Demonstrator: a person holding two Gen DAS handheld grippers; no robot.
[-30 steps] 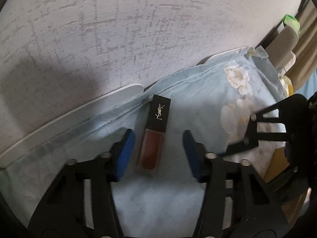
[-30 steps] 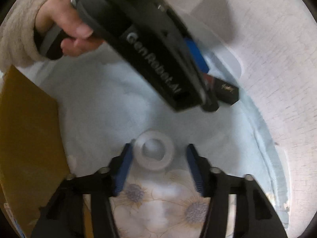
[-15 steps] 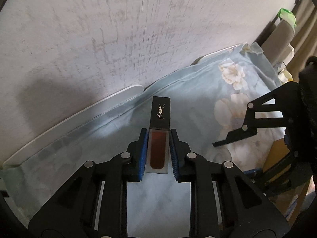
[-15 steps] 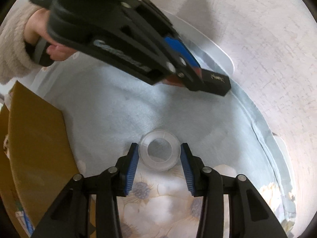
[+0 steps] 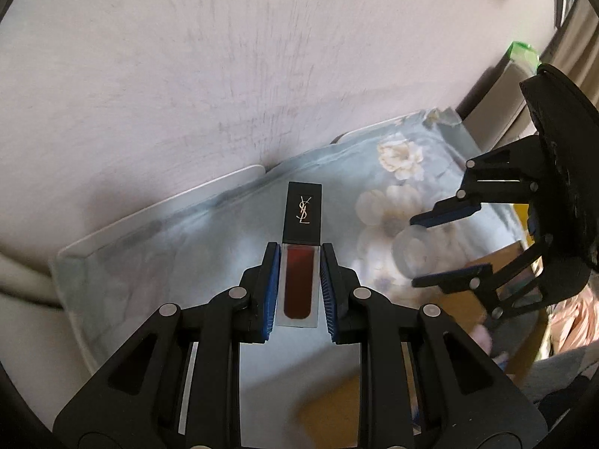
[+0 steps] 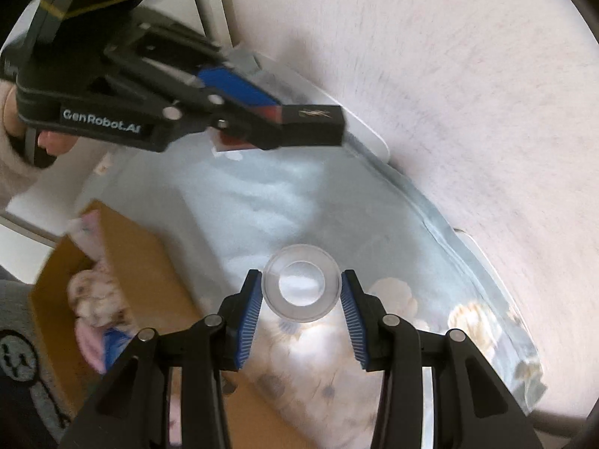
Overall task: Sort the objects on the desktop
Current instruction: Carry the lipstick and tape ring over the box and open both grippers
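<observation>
A lip gloss tube (image 5: 298, 284) with a dark red body and a black cap sits between the blue pads of my left gripper (image 5: 297, 250), which is shut on it and holds it above the cloth. From the right wrist view the same left gripper (image 6: 277, 119) shows at the upper left with the tube's black cap (image 6: 318, 123) sticking out. My right gripper (image 6: 301, 273) is shut on a clear round ring (image 6: 271, 292), also held off the surface. In the left wrist view, the right gripper (image 5: 416, 251) and the ring (image 5: 402, 262) are at the right.
A light blue floral cloth (image 6: 262, 202) covers a white table (image 6: 367, 138) against a pale wall. A brown cardboard box (image 6: 123, 247) with soft pinkish items in it stands at the lower left. A hand in a fuzzy sleeve (image 6: 11, 176) holds the left gripper.
The left gripper shut on the lip gloss tube and lifted it off the cloth. The right gripper rose with the clear ring between its pads; the box has come into view.
</observation>
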